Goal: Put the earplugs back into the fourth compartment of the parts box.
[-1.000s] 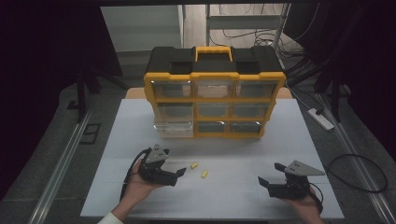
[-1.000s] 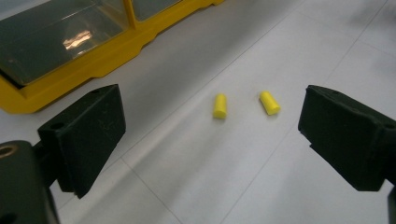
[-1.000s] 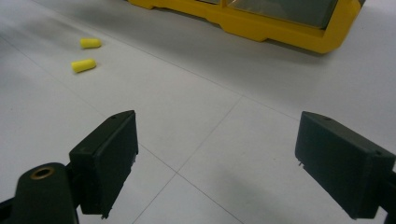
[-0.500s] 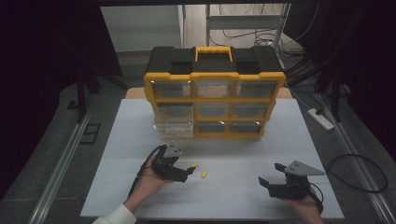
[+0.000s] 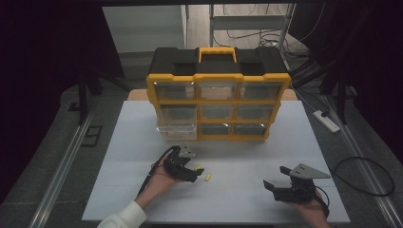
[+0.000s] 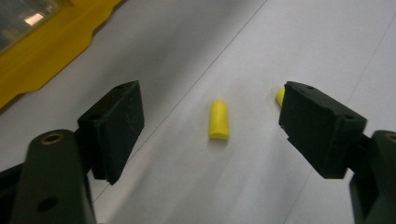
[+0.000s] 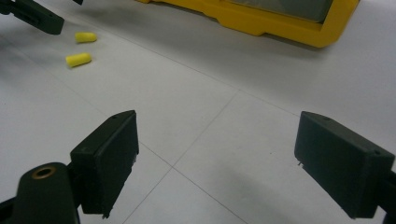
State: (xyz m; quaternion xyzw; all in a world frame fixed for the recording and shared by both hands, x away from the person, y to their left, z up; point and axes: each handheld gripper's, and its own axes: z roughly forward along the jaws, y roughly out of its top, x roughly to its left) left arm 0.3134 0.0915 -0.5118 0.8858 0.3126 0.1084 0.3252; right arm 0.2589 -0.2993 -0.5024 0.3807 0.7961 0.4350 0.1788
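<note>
White tabletop [image 5: 142, 142] fills the middle of the high view, dark floor on both sides. Nearest the person, the right gripper [image 5: 278, 179] rests low near the front right edge, its jaws spread wide with bare table between them. To its left, the left gripper [image 5: 195, 173] is tipped down at two yellow earplugs [image 5: 203, 173]. Its jaws have just been closing but stand well apart, one earplug [image 6: 218, 119] lying untouched on the table between them, the second earplug [image 6: 279, 95] peeking from behind one jaw. Open white surface stretches between the grippers and around the plugs. Farther back stands one yellow and black organizer [image 5: 218, 92] with nine clear drawers in three rows; the lowest left drawer [image 5: 177, 131] is pulled out. Their contents cannot be made out.
</note>
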